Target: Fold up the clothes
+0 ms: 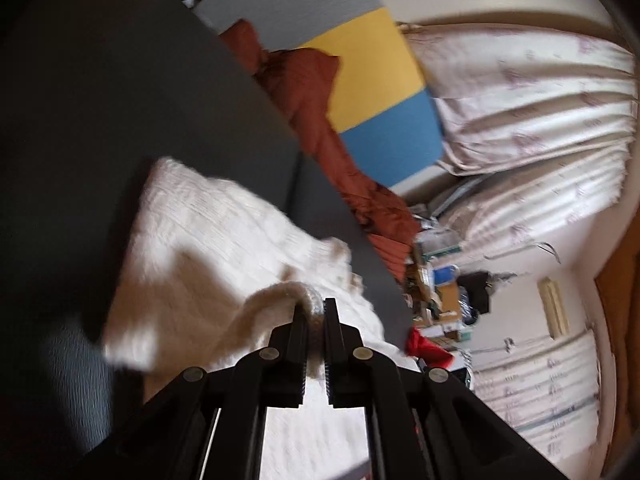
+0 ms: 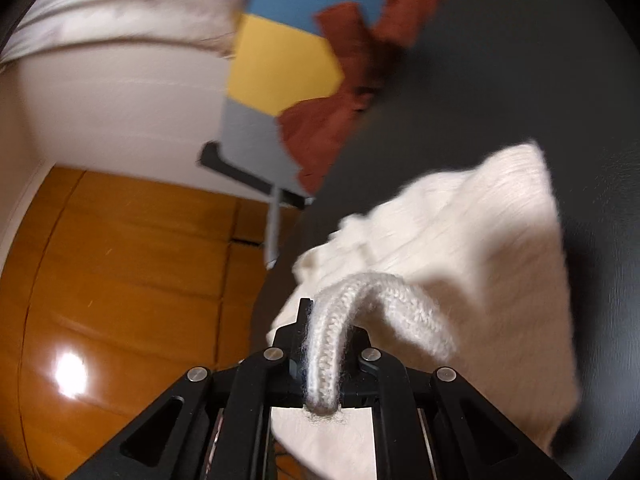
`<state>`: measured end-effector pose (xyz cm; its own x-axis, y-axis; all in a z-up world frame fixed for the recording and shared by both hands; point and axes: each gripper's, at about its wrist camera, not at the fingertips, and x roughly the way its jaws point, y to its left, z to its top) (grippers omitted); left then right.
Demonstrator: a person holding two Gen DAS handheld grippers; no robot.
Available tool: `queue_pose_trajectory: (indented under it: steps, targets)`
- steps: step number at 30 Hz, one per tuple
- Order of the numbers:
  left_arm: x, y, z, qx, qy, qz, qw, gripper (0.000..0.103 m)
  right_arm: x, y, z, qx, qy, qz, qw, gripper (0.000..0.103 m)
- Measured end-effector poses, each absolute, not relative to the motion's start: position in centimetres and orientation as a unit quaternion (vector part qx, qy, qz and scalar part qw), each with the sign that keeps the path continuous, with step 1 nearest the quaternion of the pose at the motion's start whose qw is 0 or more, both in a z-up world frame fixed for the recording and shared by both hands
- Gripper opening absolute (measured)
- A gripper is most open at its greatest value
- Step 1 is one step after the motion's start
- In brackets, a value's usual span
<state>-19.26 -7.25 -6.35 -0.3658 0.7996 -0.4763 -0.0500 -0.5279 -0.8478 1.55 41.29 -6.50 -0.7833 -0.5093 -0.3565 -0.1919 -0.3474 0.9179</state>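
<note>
A cream knitted sweater (image 1: 208, 236) lies on a dark round table (image 1: 120, 100). My left gripper (image 1: 314, 312) is shut on a thick ribbed edge of it, lifted off the table. In the right wrist view the same cream sweater (image 2: 480, 248) hangs over the dark table (image 2: 500, 80), and my right gripper (image 2: 326, 320) is shut on another ribbed edge that curls up between the fingers. Both views are tilted and blurred.
A rust-red garment (image 1: 316, 92) drapes over the table's far edge, also in the right wrist view as the rust-red garment (image 2: 352, 80). Behind it stands a grey, yellow and blue panel (image 1: 372, 80). Curtains (image 1: 540, 92), a cluttered shelf (image 1: 440, 280) and orange wood floor (image 2: 120, 280) surround the table.
</note>
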Motion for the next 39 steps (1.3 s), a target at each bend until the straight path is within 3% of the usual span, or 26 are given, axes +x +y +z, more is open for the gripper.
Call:
queue_pose_trajectory:
  steps: [3,7,10,11,12,19,25,29,34,37,39]
  targets:
    - [-20.7,-6.5,-8.1,-0.497,-0.38,0.732,0.27,0.007,0.4,42.4,-9.0,0.326,-0.583,-0.739,0.08,0.013]
    - [-20.8,-7.2,-8.1,-0.473,-0.379,0.757,0.243,0.018,0.3,43.7,-11.0,0.314,-0.613,-0.723,0.058,0.018]
    - [-19.8,-8.1,-6.9,-0.42,-0.381,0.795,0.214,0.025,1.3,44.9,-9.5,0.258,-0.603,-0.754,0.032,0.043]
    - [-19.3,-8.2,-6.4,-0.406,-0.376,0.807,0.206,0.025,1.9,45.4,-8.6,0.237,-0.592,-0.77,0.014,0.056]
    - [-19.0,-7.9,-6.1,-0.403,-0.363,0.814,0.208,0.025,1.9,45.1,-7.6,0.244,-0.566,-0.787,0.014,0.059]
    - [-18.6,-4.2,-6.8,-0.448,-0.187,0.856,0.176,0.028,0.0,41.0,-3.4,0.37,-0.34,-0.865,0.012,0.059]
    - [-18.7,-2.1,-7.6,-0.469,-0.113,0.856,0.183,0.033,-2.8,39.5,-4.8,0.419,-0.294,-0.859,0.014,0.054]
    - [-18.5,-1.8,-7.6,-0.472,-0.113,0.853,0.192,0.037,-2.9,38.1,-5.5,0.443,-0.25,-0.861,0.015,0.03]
    - [-18.3,-1.4,-7.6,-0.475,-0.114,0.849,0.202,0.038,-2.3,37.1,-5.5,0.434,-0.206,-0.877,-0.004,0.018]
    - [-18.1,-1.0,-7.5,-0.473,-0.109,0.849,0.207,0.034,-2.2,36.9,-5.5,0.426,-0.199,-0.883,-0.008,0.012]
    - [-17.7,-0.4,-7.1,-0.463,-0.092,0.856,0.209,0.009,-2.0,36.8,-5.4,0.421,-0.196,-0.886,-0.012,0.01]
